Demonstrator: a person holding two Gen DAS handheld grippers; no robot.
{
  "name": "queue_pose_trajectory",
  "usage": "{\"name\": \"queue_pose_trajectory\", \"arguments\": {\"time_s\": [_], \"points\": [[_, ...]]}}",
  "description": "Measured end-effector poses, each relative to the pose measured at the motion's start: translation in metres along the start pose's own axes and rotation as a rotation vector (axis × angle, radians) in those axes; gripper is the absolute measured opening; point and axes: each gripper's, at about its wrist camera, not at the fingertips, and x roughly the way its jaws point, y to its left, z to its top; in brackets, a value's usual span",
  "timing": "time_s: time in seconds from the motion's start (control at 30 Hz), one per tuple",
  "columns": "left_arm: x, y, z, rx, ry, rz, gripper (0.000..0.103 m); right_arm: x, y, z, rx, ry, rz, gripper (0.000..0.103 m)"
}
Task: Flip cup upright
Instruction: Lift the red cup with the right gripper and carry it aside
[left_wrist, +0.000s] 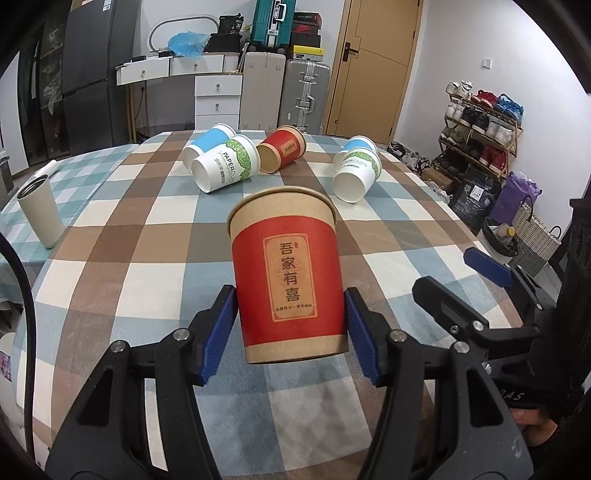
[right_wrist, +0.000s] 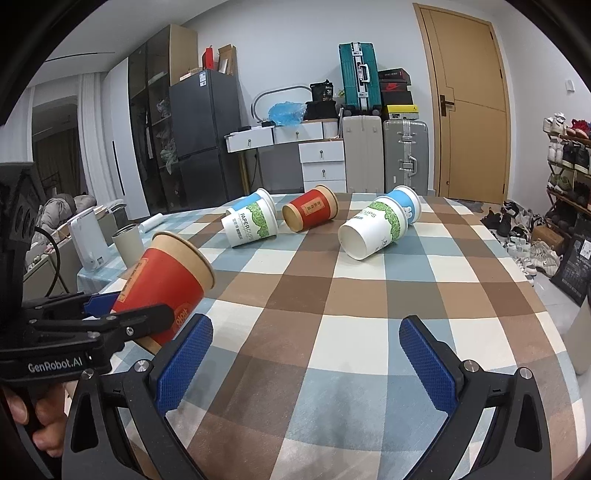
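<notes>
My left gripper (left_wrist: 291, 332) is shut on a red and brown paper cup (left_wrist: 288, 273) near its base, rim up, held over the checked table (left_wrist: 147, 258). In the right wrist view the same cup (right_wrist: 166, 280) hangs tilted, its rim leaning right, above the table's left side with the left gripper (right_wrist: 110, 314) on it. My right gripper (right_wrist: 304, 365) is open and empty, low over the table (right_wrist: 332, 295). It shows at the right of the left wrist view (left_wrist: 491, 273).
Several paper cups lie on their sides at the far end: a green and white one (left_wrist: 225, 166), a blue one (left_wrist: 210, 140), a red one (left_wrist: 282, 149), and a nested pair (left_wrist: 356, 171). A beige tumbler (left_wrist: 38, 210) stands at the left edge.
</notes>
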Motion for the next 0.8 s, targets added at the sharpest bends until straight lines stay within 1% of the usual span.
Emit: {"name": "queue_pose_trajectory", "arguments": {"time_s": [0.17, 0.47, 0.73, 0.8], "points": [[-0.009, -0.006, -0.01, -0.004, 0.0, -0.007, 0.056, -0.007, -0.002, -0.004, 0.005, -0.004, 0.004, 0.103], [-0.004, -0.01, -0.024, -0.022, 0.032, -0.01, 0.056, -0.012, -0.003, -0.01, -0.001, 0.005, 0.023, 0.103], [0.001, -0.01, -0.033, -0.024, 0.045, -0.01, 0.057, -0.015, -0.003, -0.014, -0.039, 0.007, 0.103, 0.103], [0.001, -0.01, -0.033, -0.022, 0.045, -0.008, 0.056, -0.015, -0.002, -0.014, -0.042, 0.004, 0.105, 0.103]]}}
